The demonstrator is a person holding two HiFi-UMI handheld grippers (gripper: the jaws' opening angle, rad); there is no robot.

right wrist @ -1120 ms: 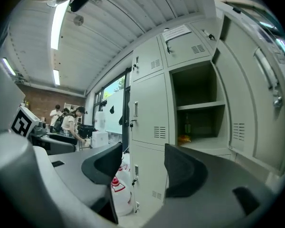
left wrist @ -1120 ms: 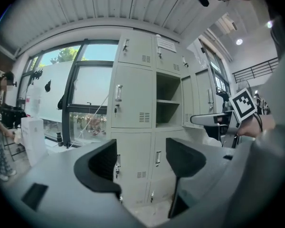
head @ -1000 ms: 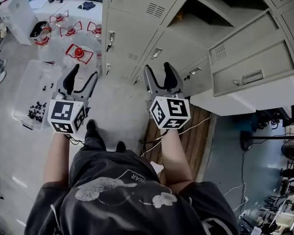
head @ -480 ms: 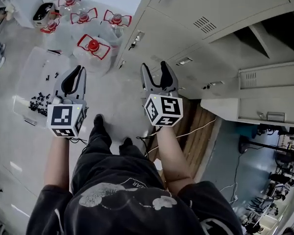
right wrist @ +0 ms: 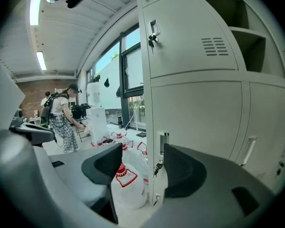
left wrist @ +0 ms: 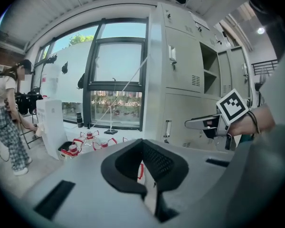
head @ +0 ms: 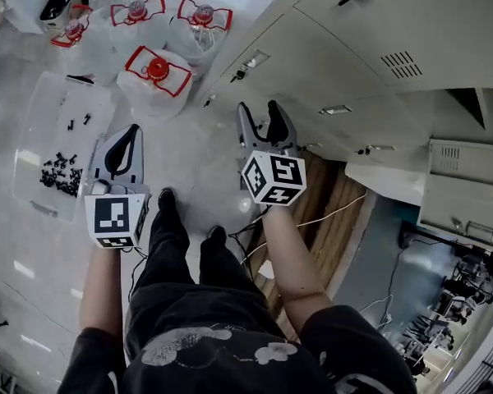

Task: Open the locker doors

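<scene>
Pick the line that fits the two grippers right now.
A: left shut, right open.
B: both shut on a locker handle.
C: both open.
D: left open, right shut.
A: in the left gripper view the left gripper has just closed, jaws together with nothing between them. In the right gripper view the right gripper has its jaws apart, with a locker latch showing beyond the gap, untouched.

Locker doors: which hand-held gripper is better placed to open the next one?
Probably the right hand-held gripper: its jaws stand open, facing a closed door's latch. The left hand-held gripper is shut, empty, and faces the window.
</scene>
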